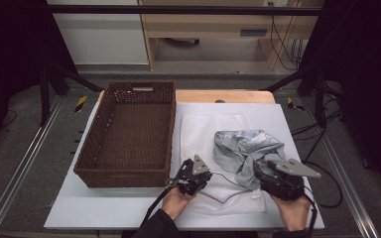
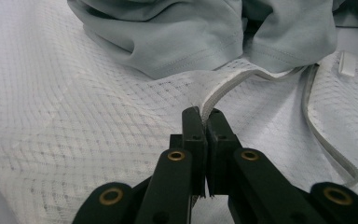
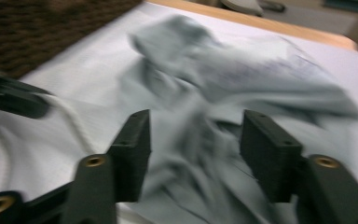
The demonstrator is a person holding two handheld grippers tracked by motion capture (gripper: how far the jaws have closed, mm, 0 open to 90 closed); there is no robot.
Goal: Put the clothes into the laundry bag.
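A white mesh laundry bag (image 1: 203, 130) lies flat on the table, with a crumpled grey-blue garment (image 1: 245, 148) resting on its right half. My left gripper (image 1: 206, 176) sits at the bag's near edge. In the left gripper view it (image 2: 204, 114) is shut on the bag's white rim band (image 2: 233, 81), with the garment (image 2: 177, 42) just beyond. My right gripper (image 1: 262, 169) is at the garment's near side. Its jaws (image 3: 198, 126) stand open, and the blurred garment (image 3: 242, 79) lies between and beyond them without the pads pressing on it.
An empty brown wicker basket (image 1: 124, 174) stands left of the bag, close to my left gripper. A white sheet (image 1: 104, 208) covers the table, and its wooden far edge (image 1: 218, 95) shows. Dark frame bars and cables surround the table.
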